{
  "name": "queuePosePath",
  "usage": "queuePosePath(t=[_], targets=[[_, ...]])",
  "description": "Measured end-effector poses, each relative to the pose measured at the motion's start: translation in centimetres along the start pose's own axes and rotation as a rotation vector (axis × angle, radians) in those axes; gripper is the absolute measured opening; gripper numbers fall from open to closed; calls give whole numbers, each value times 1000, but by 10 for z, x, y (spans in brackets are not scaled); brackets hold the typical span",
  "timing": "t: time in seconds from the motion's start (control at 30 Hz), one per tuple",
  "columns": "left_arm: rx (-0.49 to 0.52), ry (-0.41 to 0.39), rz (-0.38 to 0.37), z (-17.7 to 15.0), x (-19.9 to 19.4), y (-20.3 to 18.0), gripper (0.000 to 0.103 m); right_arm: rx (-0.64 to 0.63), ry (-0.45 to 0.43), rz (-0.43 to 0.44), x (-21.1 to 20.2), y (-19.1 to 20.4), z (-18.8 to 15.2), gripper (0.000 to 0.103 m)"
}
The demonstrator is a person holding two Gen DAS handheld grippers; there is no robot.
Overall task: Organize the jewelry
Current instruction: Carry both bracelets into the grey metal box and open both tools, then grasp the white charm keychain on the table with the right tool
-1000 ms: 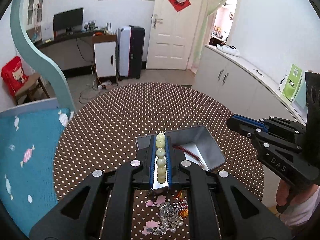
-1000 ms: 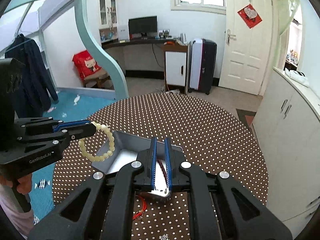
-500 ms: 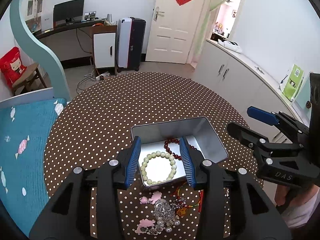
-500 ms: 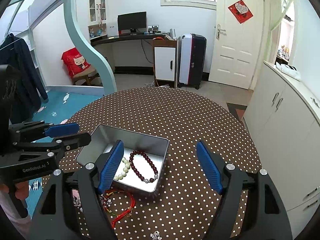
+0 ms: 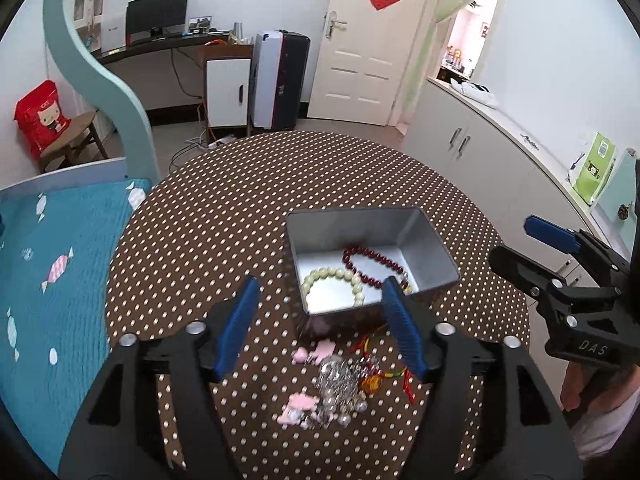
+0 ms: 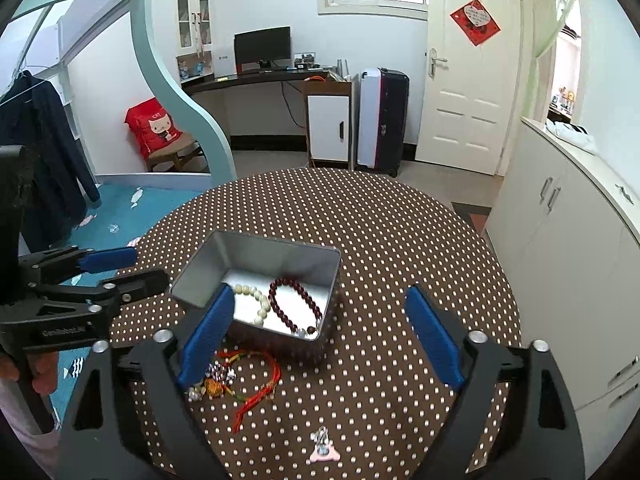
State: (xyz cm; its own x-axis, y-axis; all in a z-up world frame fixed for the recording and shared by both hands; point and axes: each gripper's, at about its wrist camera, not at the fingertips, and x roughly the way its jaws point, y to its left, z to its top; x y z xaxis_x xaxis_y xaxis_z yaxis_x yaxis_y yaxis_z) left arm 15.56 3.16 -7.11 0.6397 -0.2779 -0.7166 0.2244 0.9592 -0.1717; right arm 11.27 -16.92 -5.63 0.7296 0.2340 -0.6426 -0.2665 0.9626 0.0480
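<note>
Both grippers opening, empty: left gripper nearer the loose jewelry heap at the table's near edge, below its fingers; beads already in tin.

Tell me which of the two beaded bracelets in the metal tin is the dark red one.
The dark red beaded bracelet is the one on the right in the right wrist view; the cream beaded bracelet lies beside it in the silver metal tin.
</note>
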Motion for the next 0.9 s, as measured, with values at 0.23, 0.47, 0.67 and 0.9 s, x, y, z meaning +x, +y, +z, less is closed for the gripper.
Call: queuePosePath(t=[0.23,0.47,0.67,0.9], targets=[[-4,42,54,-27,-6,10,91,21,57,-26,-1,3,-27,96],[-28,115,55,-62,0,27,92,88,162,-28,7,-12,-72,96],[-4,122,24,-86,3,28,92,53,168,64,6,2,-94,94],[-9,138,7,-98,14,26,91,-16,223,35,23,8,-107,49]])
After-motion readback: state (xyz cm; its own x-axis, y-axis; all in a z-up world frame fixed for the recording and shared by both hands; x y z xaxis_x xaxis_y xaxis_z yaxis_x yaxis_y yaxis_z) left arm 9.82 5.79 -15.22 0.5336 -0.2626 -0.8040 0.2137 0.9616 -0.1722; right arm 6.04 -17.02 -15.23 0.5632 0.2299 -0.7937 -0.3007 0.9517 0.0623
